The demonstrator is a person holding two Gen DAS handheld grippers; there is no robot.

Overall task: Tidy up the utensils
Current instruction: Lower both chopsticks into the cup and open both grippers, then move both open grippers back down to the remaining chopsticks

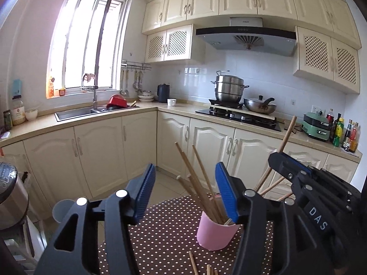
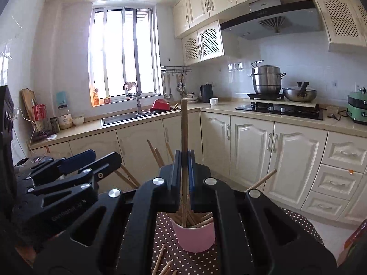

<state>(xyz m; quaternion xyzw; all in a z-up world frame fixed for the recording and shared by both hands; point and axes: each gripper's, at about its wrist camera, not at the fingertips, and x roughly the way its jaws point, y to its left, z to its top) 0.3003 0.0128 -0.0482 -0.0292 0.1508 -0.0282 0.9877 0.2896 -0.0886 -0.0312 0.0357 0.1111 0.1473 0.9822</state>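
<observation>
**Above the pink cup, one chopstick pinched upright**

Between the right gripper's closed pads, a single chopstick is standing upright, its lower end reaching down into the pink cup among the other chopsticks leaning there. That gripper is pointing roughly level over the dotted tablecloth.

Beside it, the left gripper is hanging with its blue pads parted and nothing between them, the cup showing just past its right finger.

Only the left wrist view is showing the right gripper from the side, with the held stick angling up past the stove. Only the right wrist view is showing the grip itself. Loose chopsticks are lying on the cloth near the cup.
</observation>
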